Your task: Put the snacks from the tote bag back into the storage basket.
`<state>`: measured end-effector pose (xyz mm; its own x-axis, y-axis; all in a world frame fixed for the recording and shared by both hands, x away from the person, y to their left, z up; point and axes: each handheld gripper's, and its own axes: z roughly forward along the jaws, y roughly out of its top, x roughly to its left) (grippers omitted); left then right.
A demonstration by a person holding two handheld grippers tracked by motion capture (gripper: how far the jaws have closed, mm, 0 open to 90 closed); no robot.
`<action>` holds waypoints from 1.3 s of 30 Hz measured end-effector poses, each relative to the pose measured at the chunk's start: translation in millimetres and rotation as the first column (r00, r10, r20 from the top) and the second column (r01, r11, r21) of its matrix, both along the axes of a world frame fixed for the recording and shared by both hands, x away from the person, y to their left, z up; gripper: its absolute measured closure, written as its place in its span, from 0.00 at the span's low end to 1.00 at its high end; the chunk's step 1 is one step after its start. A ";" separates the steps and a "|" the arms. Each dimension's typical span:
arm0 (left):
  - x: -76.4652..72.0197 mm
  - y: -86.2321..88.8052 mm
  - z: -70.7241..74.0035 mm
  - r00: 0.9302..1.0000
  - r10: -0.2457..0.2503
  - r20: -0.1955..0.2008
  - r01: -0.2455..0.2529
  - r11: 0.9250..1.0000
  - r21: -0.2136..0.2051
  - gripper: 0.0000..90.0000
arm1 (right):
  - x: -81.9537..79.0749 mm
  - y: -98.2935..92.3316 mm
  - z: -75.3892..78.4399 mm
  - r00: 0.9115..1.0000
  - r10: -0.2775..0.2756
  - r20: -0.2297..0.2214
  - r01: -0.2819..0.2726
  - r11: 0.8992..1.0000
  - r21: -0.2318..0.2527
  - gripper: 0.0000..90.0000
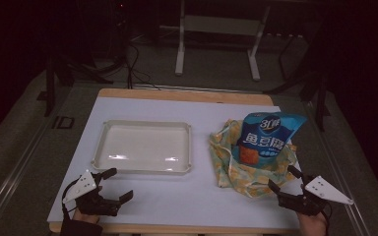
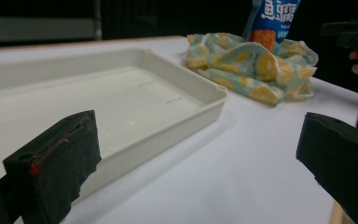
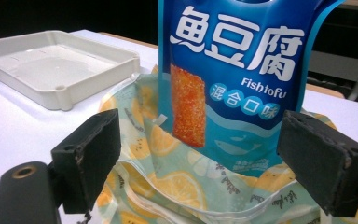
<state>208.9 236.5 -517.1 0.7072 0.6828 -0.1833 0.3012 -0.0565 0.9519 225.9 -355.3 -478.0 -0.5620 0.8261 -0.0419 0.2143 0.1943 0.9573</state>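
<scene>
Both grippers' jaws gape wide, holding nothing.

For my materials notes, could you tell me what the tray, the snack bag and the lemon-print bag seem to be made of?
Tray: cream moulded plastic, probably; smooth, slightly glossy, with rounded rim. Snack bag: glossy printed plastic film, judging by sheen. Lemon-print bag: thin soft plastic or coated fabric; it crumples, its rim looks translucent.
</scene>
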 end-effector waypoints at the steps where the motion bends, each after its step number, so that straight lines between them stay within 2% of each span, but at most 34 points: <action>1: 0.3 0.8 -0.3 1.000 -0.002 -0.011 0.002 1.000 -0.008 0.00 | 0.1 -0.5 0.2 1.000 -0.005 0.004 0.005 1.000 0.003 0.15; 3: 0.0 0.8 -0.3 1.000 0.005 -0.003 -0.005 1.000 -0.001 0.00 | 0.3 -0.6 0.7 1.000 -0.010 -0.004 0.010 1.000 0.008 0.14; 5: -0.1 -0.4 -0.7 1.000 -0.002 -0.007 0.002 1.000 0.021 0.00 | 2.4 -1.1 1.2 0.999 -0.006 -0.046 0.007 1.000 0.013 0.14; 6: -0.1 -0.4 -0.7 1.000 -0.002 -0.007 0.002 1.000 0.021 0.00 | 2.4 -1.1 1.2 0.999 -0.006 -0.046 0.007 1.000 0.013 0.14; 7: -0.1 -2.2 -2.0 1.000 -0.002 -0.011 0.002 0.999 0.043 0.00 | 3.2 -1.2 0.8 0.998 -0.006 -0.063 0.007 1.000 0.017 0.14; 10: 1.0 -3.6 -3.4 1.000 -0.002 -0.013 0.003 0.999 0.052 0.00 | 3.4 -1.0 1.3 0.997 -0.003 -0.073 0.004 1.000 0.026 0.14; 13: 2.1 -5.4 -3.5 1.000 -0.002 -0.020 0.003 0.999 0.042 0.00 | 2.6 -0.7 2.0 0.998 -0.003 -0.061 0.004 1.000 0.017 0.14; 16: 5.4 -7.0 -5.2 0.998 -0.018 -0.056 0.019 1.000 0.024 0.00 | 3.4 -1.1 2.1 0.998 0.003 -0.067 -0.001 1.000 0.020 0.14; 18: 7.0 -8.2 -5.8 0.998 -0.013 -0.062 0.015 0.999 0.035 0.00 | 4.4 -1.2 2.4 0.997 0.013 -0.082 -0.011 1.000 0.022 0.14; 20: 6.7 -7.8 -4.4 0.999 -0.016 -0.045 0.018 0.999 0.037 0.00 | 5.2 -0.7 2.9 0.996 0.010 -0.083 -0.009 1.000 0.010 0.14; 22: 6.2 -6.2 -2.4 0.998 -0.040 -0.039 0.040 0.999 0.004 0.00 | 5.9 0.1 3.7 0.996 0.014 -0.090 -0.015 1.000 -0.009 0.13; 23: 5.9 -6.5 -1.3 0.999 -0.031 -0.032 0.031 0.999 0.007 0.00 | 6.0 0.6 4.1 0.996 0.008 -0.088 -0.009 1.000 -0.016 0.13; 26: 6.4 -8.2 1.6 0.999 -0.041 -0.030 0.040 0.999 -0.007 0.00 | 7.3 0.9 8.3 0.992 0.036 -0.118 -0.033 0.999 0.028 0.14; 28: 7.6 -11.5 3.1 0.998 -0.055 -0.034 0.055 0.998 -0.012 0.00 | 6.6 3.0 11.1 0.994 0.048 -0.101 -0.049 0.999 -0.009 0.14; 29: 7.7 -13.3 4.2 0.998 -0.052 -0.026 0.052 0.999 -0.001 0.00 | 6.7 3.3 11.9 0.993 0.057 -0.100 -0.059 0.998 -0.014 0.14; 32: 9.1 -18.7 7.2 0.998 -0.065 -0.021 0.065 0.998 -0.003 0.00 | 8.1 3.0 13.8 0.992 0.074 -0.099 -0.075 0.997 -0.007 0.14; 37: 12.2 -29.1 10.8 0.995 -0.088 -0.034 0.089 0.996 0.020 0.00 | 11.1 5.5 18.9 0.989 0.103 -0.103 -0.104 0.995 -0.008 0.14; 39: 14.2 -32.7 12.7 0.993 -0.107 -0.049 0.108 0.994 0.014 0.00 | 12.1 6.4 20.2 0.987 0.121 -0.105 -0.122 0.992 -0.008 0.14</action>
<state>223.2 203.7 -504.5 0.7674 0.6064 -0.2085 0.3383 -0.1066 0.9350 237.9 -348.9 -457.7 -0.6601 0.7511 0.0106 0.2862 0.2384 0.9280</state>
